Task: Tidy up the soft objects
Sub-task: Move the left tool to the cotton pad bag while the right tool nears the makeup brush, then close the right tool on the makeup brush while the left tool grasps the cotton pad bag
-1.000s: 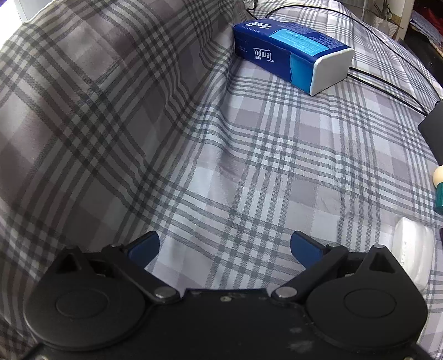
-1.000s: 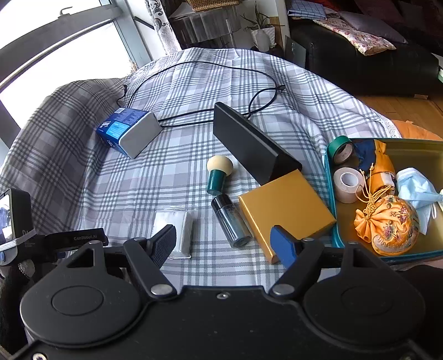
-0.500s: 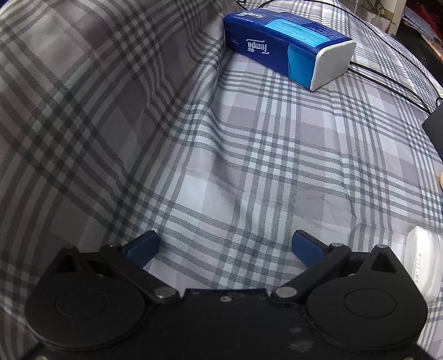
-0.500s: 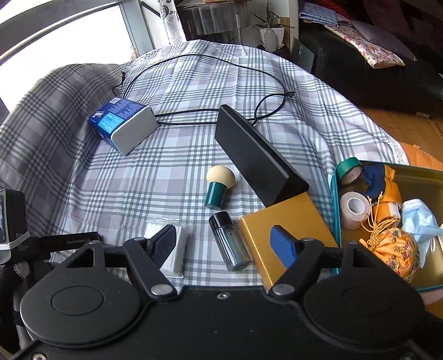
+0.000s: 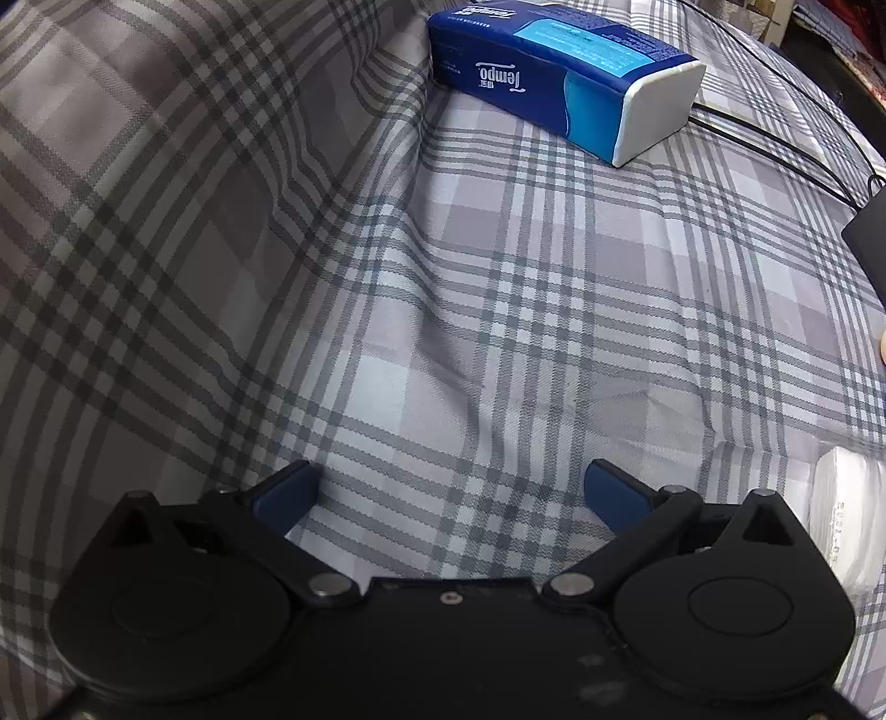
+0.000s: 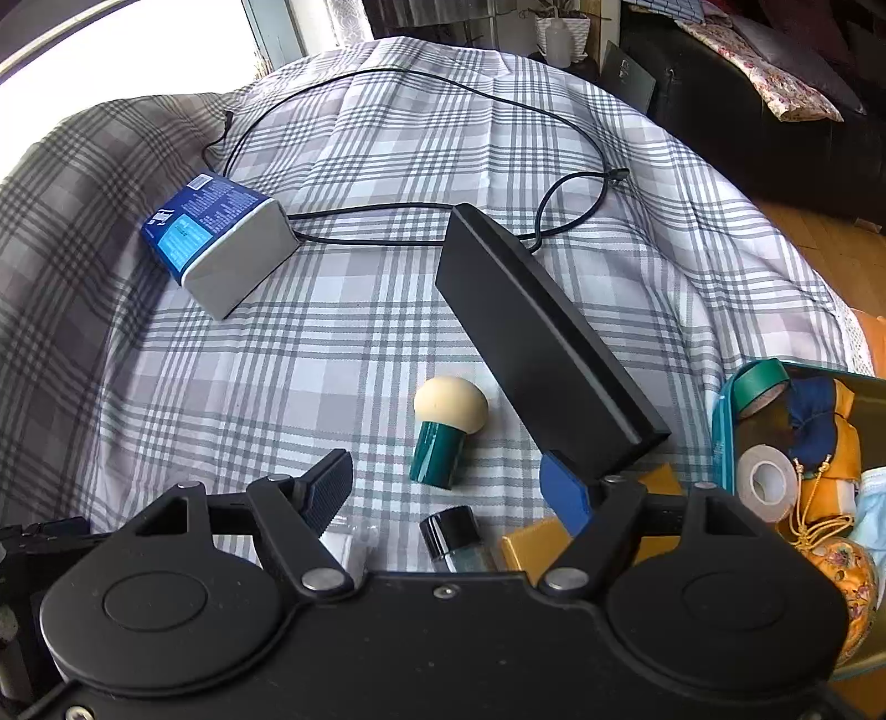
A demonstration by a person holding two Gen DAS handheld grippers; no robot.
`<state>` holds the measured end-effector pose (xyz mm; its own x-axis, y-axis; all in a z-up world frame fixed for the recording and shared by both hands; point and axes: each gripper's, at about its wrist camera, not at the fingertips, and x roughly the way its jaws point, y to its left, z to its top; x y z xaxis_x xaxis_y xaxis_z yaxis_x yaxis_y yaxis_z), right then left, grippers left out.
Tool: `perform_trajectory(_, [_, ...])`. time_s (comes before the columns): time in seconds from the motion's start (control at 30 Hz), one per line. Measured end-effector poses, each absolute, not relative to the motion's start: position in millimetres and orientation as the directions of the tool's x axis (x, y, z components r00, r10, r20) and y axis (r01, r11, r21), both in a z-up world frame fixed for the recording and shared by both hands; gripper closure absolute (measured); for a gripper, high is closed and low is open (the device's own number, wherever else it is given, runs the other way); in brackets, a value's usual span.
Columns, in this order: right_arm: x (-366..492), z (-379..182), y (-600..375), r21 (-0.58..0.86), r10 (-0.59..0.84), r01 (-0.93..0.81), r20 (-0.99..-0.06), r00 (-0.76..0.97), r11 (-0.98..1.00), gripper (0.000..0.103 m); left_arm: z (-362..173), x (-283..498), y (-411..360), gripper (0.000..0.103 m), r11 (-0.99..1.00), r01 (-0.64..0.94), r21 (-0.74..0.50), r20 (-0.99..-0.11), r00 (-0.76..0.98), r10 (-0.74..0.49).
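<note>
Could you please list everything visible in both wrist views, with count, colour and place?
Tissue pack: 1, blue and white, far left on cloth.
Cable: 1, black, looped at back.
Long box: 1, black, centre right.
Sponge puff: 1, cream head, green base, centre.
Small jar: 1, black cap, near centre.
Flat box: 1, yellow, near right.
White packet: 1, near left.
Tray: 1, teal, right edge.
Tape rolls: 2, green and clear, in tray.
Embroidered pouch: 1, orange, in tray.
Plaid cloth: 1, grey.
Left gripper: open.
Right gripper: open.

A bright window [image 6: 166, 33] glares at far left, a dark sofa [image 6: 775, 111] stands far right above wooden floor [image 6: 819, 249], and grey plaid cloth [image 6: 387, 138] covers the desk.
</note>
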<state>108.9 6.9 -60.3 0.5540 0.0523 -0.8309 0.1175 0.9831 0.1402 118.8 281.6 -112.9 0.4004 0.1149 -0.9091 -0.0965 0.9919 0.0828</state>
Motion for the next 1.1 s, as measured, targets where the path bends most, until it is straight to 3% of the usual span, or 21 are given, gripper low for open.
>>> perform_trajectory(0.4, [149, -96, 8, 0.181, 0.072, 0.175, -0.866, 0.495, 0.968, 0.045, -114, 122, 280, 0.0, 0.992, -0.085, 0.093, -0.908, 0.402, 0.12])
perform_trajectory(0.63, [150, -104, 13, 0.117, 0.017, 0.165, -0.861, 0.509, 0.979, 0.064, -114, 123, 280, 0.0, 0.992, -0.08, 0.094, -0.906, 0.405, 0.118])
perform_trajectory(1.1, [111, -64, 19, 0.248, 0.181, 0.035, -0.787, 0.591, 0.968, 0.066, -113, 122, 283, 0.0, 0.992, -0.087, 0.088, -0.906, 0.408, 0.116])
